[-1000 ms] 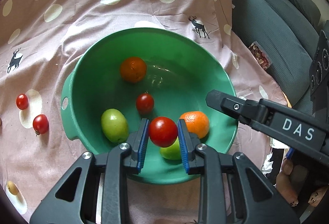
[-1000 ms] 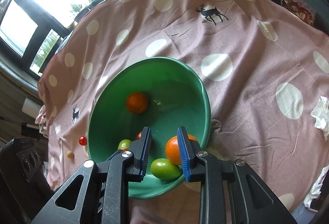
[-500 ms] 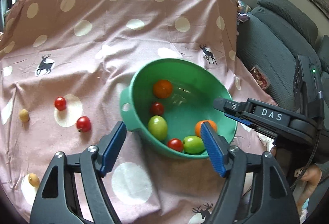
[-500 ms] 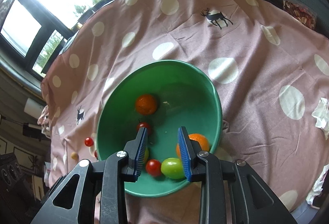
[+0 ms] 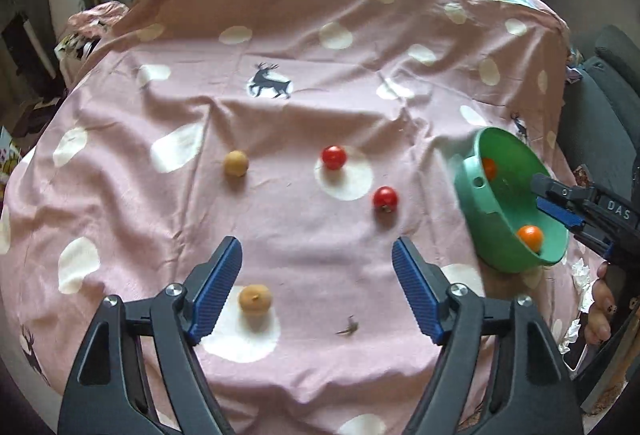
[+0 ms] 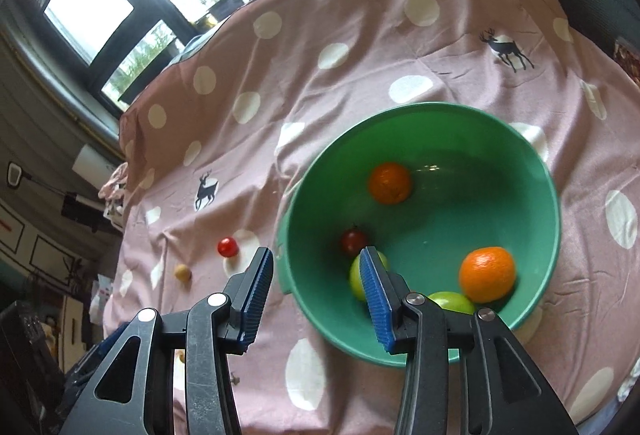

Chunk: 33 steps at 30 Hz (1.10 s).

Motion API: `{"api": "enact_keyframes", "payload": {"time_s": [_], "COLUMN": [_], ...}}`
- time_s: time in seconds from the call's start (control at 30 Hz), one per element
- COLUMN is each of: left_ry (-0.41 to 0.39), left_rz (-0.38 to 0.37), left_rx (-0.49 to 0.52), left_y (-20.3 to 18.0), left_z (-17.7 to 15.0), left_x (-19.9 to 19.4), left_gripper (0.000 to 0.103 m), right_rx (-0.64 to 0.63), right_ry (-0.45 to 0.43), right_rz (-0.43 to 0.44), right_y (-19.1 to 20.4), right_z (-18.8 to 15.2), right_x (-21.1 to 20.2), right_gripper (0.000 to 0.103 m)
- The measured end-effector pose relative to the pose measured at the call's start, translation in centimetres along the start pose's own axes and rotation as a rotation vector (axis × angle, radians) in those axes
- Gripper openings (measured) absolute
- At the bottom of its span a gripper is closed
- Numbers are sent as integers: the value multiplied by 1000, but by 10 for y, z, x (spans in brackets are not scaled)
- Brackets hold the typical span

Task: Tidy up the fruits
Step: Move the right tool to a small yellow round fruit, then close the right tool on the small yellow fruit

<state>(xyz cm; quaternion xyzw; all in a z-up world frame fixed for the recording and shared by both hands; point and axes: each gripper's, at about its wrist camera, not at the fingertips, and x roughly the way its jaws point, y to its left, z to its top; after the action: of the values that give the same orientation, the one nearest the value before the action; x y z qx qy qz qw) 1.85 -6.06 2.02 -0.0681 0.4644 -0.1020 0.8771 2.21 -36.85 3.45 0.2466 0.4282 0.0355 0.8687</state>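
The left tongs [image 5: 317, 287] are standing wide with nothing between the blue pads — just above a tan fruit [image 5: 255, 299] lying on a white dot of the pink cloth [image 5: 304, 107]. The right tongs [image 6: 316, 301] have just been opening and are holding nothing, straddling the near rim of the green bowl [image 6: 552, 219]. Inside the bowl are sitting two glossy oranges [image 6: 487, 274], two green fruits [image 6: 452, 301] and a dark red tomato [image 6: 353, 241]. Out on the cloth two shiny red tomatoes [image 5: 385, 198] and a second tan fruit [image 5: 236, 163] are lying apart.
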Motion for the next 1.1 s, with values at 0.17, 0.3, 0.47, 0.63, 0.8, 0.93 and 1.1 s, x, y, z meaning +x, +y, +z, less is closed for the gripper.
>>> {"api": "enact_keyframes", "payload": {"time_s": [0.17,0.3,0.47,0.63,0.8,0.93,1.1], "left_ry": [107,170,222,236,219,208,137], "left_rz": [-45,-44,-61,-80,-79,-87,-104], "left_rx": [-81,-91,-109,-119,-126,-156,-203], "left_y": [36,44,50,54,56,64,81], "left_z": [-15,-20,-24,-25,-25,-24,-18], "left_x": [21,40,52,59,62,57,37], "left_gripper": [53,43,33,29,27,27,27], "right_rx": [-88,-146,-191,-238,-276,-310,-301], "right_ry": [38,72,129,182,253,302,365], "right_rz": [29,42,56,82,128,145,172], "right_y": [31,50,68,96,132,163,186], "right_z": [-10,-19,-29,-34,-30,-29,-26], "right_x": [17,30,48,69,101,132,167], "right_gripper": [45,45,45,45,45,45,45]}}
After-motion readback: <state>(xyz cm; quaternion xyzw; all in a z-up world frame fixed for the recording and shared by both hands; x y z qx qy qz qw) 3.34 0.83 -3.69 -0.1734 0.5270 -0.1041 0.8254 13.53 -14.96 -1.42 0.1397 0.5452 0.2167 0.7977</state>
